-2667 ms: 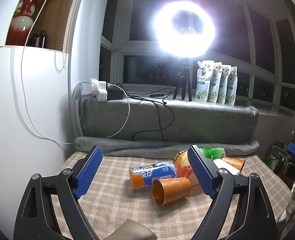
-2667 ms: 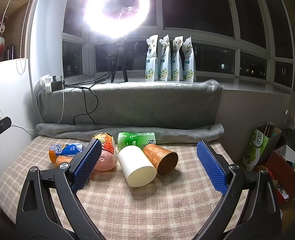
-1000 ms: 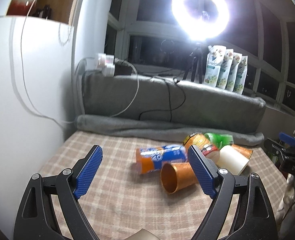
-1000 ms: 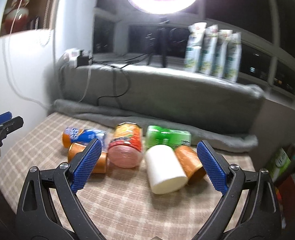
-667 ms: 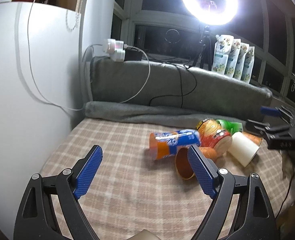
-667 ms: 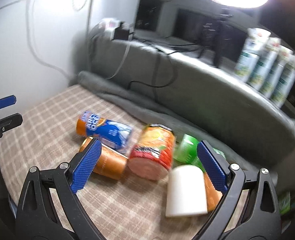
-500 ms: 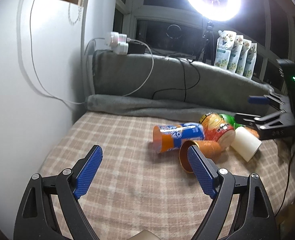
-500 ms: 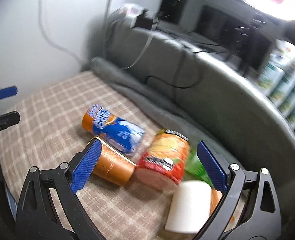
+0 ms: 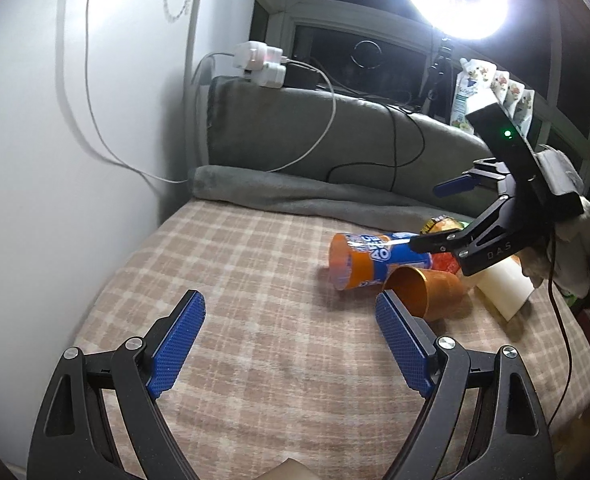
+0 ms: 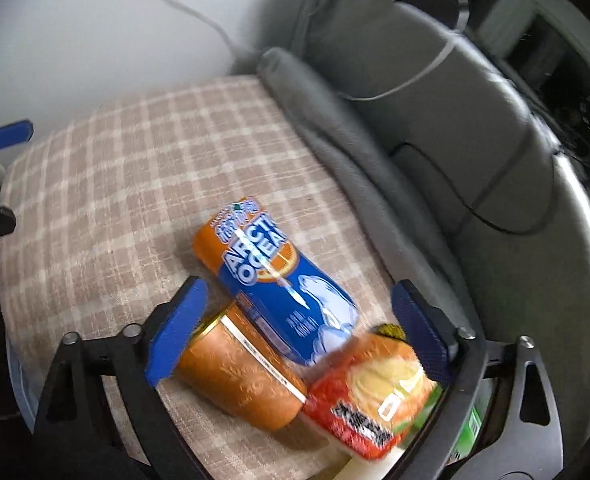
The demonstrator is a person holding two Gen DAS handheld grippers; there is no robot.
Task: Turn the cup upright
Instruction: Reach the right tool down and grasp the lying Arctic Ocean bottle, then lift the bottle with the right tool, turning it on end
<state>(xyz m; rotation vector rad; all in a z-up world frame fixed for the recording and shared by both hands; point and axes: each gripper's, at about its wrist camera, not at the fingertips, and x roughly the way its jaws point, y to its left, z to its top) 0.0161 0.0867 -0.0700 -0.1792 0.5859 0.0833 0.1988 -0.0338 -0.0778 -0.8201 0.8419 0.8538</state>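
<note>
Orange-and-blue drink bottle (image 10: 279,276) on its side beside red snack tub (image 10: 371,396), checked cloth (image 9: 255,320).

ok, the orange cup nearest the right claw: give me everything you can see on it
The orange cup lies on its side on the checked cloth, shiny copper-orange, likely paper or foil-wrapped, with a pale band of print running around it. In the left wrist view its open mouth faces the left claw. It rests against the blue-and-orange bottle, and the red food tub meets its base end. The open right claw hangs above it, not gripping.
</note>
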